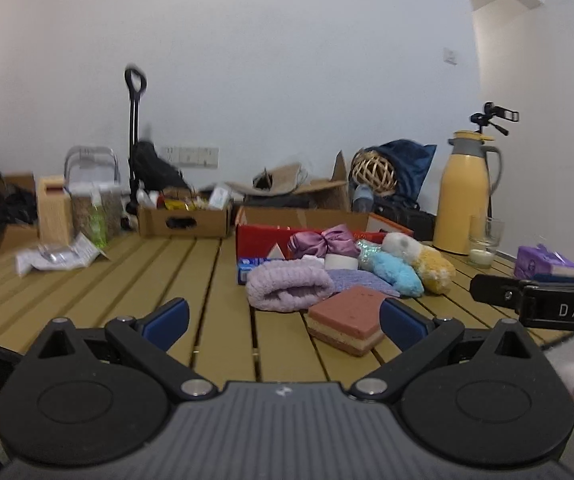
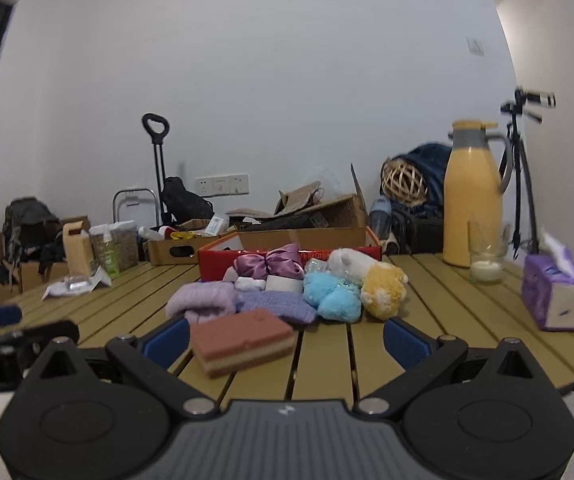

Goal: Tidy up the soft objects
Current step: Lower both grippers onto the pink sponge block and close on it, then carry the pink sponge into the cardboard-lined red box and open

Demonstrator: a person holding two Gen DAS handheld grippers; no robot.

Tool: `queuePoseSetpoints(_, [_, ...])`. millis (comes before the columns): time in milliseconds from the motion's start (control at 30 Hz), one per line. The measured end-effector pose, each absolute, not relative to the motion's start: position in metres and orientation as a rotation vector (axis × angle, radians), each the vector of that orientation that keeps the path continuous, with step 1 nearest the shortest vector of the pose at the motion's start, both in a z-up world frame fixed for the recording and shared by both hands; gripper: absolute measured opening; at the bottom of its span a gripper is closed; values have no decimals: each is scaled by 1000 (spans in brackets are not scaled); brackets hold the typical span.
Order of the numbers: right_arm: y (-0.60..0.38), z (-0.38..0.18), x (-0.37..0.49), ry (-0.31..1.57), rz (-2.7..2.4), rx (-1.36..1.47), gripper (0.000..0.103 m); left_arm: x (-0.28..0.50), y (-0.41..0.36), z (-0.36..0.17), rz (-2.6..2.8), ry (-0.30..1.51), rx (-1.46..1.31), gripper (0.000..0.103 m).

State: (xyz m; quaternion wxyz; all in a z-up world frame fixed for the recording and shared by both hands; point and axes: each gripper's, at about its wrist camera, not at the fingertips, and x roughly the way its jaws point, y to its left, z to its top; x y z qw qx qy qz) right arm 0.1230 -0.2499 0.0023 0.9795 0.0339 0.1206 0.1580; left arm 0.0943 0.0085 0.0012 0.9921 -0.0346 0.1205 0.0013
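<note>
A pile of soft things lies on the slatted table before a red box (image 1: pixel 263 237) (image 2: pixel 219 261): a layered pink sponge (image 1: pixel 347 314) (image 2: pixel 243 338), a rolled lilac towel (image 1: pixel 289 290) (image 2: pixel 203 298), a purple satin bow (image 1: pixel 327 240) (image 2: pixel 269 264), a blue plush (image 1: pixel 397 272) (image 2: pixel 333 294), a yellow-and-white plush (image 1: pixel 433 266) (image 2: pixel 383 286) and a flat purple cloth (image 1: pixel 357 280) (image 2: pixel 277 304). My left gripper (image 1: pixel 285 322) is open at the table's near edge, the sponge just inside its right finger. My right gripper (image 2: pixel 287 338) is open too, the sponge by its left finger.
A yellow thermos jug (image 1: pixel 467 196) (image 2: pixel 473 196), a glass with a candle (image 1: pixel 483 242) (image 2: pixel 487 262) and a purple tissue box (image 2: pixel 561 300) stand at the right. Cardboard boxes (image 1: pixel 185 220), a crumpled wrapper (image 1: pixel 57 256) and clutter line the far edge. A tripod (image 2: pixel 523 168) stands behind the table.
</note>
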Motion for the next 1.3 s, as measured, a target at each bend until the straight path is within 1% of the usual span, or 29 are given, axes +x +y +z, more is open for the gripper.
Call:
queuePoseSetpoints(100, [-251,-1,166,295,349,97,103,128,12,-1,-24,290,-145,103])
queuePoseSetpoints(167, [-249,-4,196,347,364,84,103,149,9,-4,-55,356,-186,103])
queuePoseSetpoints(200, [-248,-5,209,371,380,86,103,158,9,-7,-86,385,-208,101])
queuePoseSetpoints(233, [-247,-7,222,398,398,97,101,167,8,-10,-113,406,-228,100])
queuePoseSetpoints(267, [-246,-10,236,432,422,114,95,176,5,-13,-127,426,-243,99])
queuePoseSetpoints(300, [-245,-12,249,459,443,136,79,184,2,-16,-132,449,-253,93])
queuePoseSetpoints(333, [-244,-14,260,484,461,152,65,192,1,-18,-133,465,-267,79])
queuePoseSetpoints(367, [-241,-17,271,512,476,164,61,199,1,-20,-136,479,-287,71])
queuePoseSetpoints(433, [-233,-21,288,546,503,169,56,213,1,-25,-160,516,-320,49])
queuePoseSetpoints(467, [-228,-24,296,559,525,167,53,220,2,-29,-179,539,-334,43])
queuePoseSetpoints(500, [-224,-26,303,570,544,168,43,227,3,-32,-185,558,-345,34])
queuePoseSetpoints(533, [-222,-29,307,582,557,179,36,231,7,-33,-186,551,-355,34])
queuePoseSetpoints(567, [-221,-32,309,594,545,194,35,234,12,-32,-170,535,-352,33])
queuePoseSetpoints(633, [-224,-35,304,610,546,247,26,238,25,-29,-92,507,-348,31])
queuePoseSetpoints(667, [-226,-36,296,627,564,279,26,237,34,-27,-91,493,-373,31])
queuePoseSetpoints(700, [-227,-36,288,631,577,302,24,236,42,-26,-119,487,-413,33])
queuePoseSetpoints(733, [-229,-36,283,630,580,323,25,237,46,-26,-148,498,-442,41])
queuePoseSetpoints(800, [-232,-37,277,627,559,373,27,239,48,-26,-165,540,-455,50])
queuePoseSetpoints(900, [-232,-38,281,637,540,411,27,234,46,-25,-178,555,-466,51])
queuePoseSetpoints(933, [-233,-40,283,643,547,417,27,235,47,-26,-193,568,-476,51])
queuePoseSetpoints(1033, [-233,-46,292,687,576,454,28,236,40,-28,-195,600,-464,43])
queuePoseSetpoints(1167, [-233,-36,289,680,599,412,26,230,36,-8,-208,555,-456,42])
queuePoseSetpoints(1300, [-238,3,294,583,605,436,24,257,35,30,-262,450,-417,42])
